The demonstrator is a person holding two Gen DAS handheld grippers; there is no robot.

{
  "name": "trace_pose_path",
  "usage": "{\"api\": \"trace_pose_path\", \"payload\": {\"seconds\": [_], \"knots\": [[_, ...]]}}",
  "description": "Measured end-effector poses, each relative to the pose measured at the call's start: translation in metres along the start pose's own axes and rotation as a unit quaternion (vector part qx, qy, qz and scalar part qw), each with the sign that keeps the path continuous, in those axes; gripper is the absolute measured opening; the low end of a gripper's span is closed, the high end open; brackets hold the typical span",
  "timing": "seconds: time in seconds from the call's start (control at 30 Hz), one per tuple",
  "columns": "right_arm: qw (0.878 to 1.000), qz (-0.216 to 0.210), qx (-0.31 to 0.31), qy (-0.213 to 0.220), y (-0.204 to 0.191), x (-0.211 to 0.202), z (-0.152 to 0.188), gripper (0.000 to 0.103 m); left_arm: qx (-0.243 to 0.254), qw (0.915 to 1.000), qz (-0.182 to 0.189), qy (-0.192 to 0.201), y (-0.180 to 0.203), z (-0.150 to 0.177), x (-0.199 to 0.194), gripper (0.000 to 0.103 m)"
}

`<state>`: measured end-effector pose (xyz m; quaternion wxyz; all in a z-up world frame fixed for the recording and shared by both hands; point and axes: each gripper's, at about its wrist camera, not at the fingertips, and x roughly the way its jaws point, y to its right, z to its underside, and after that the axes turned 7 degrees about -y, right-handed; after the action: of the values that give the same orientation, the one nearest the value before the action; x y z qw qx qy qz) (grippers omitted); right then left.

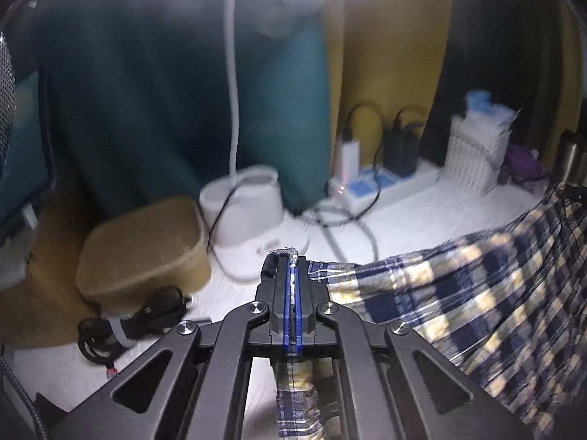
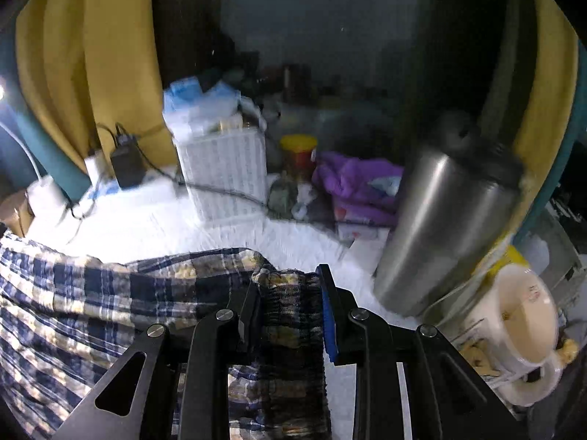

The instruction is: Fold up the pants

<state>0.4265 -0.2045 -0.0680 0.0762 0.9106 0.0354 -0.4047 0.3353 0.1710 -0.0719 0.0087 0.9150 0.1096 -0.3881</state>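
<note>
Pants (image 2: 110, 293) before basket (image 2: 227, 176)

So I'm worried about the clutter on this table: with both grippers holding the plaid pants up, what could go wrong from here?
1. The steel tumbler stands close beside the right gripper; a swing of cloth could tip it.
2. The left gripper pinches only a thin edge of the pants, which might slip out.
3. Hanging fabric could snag the loose cables near the power strip.

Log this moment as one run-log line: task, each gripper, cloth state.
task: fold pants | left gripper: shut on pants edge | right gripper: clamps bunched waistband | pants: lifted, stretched between grippers
</note>
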Motion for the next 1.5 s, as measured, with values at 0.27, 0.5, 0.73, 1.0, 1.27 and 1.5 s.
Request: {"api": "trace_pose_path", "payload": {"seconds": [0.27,0.5,0.73,1.0,1.27,1.5], "knots": [[0.999,0.007,-0.009,-0.042,-0.002,0.039,0.016,0.027,0.022,0.9978,-0.026,-0.058,0.006,0.022,0.039,0.003],[1.0,0.02,-0.001,-0.021,0.006,0.02,0.019,0.07,-0.022,0.9974,-0.039,-0.055,-0.023,0.024,0.014,0.05],[1.0,0.023,0.005,0.009,0.015,-0.027,0.045,0.074,-0.037,0.998,-0.015,-0.048,-0.03,0.059,-0.051,0.058],[1.0,0.026,-0.002,0.003,0.02,-0.064,0.1,0.074,-0.046,0.9953,0.045,-0.073,-0.008,0.119,-0.097,0.074],[1.0,0.02,0.001,-0.005,0.024,-0.09,0.147,0.074,-0.06,0.9895,0.096,-0.089,0.002,0.159,-0.112,0.075],[1.0,-0.013,0.011,-0.012,0.024,-0.108,0.189,0.074,-0.043,0.9847,0.137,-0.099,0.009,0.177,-0.121,0.075]]}}
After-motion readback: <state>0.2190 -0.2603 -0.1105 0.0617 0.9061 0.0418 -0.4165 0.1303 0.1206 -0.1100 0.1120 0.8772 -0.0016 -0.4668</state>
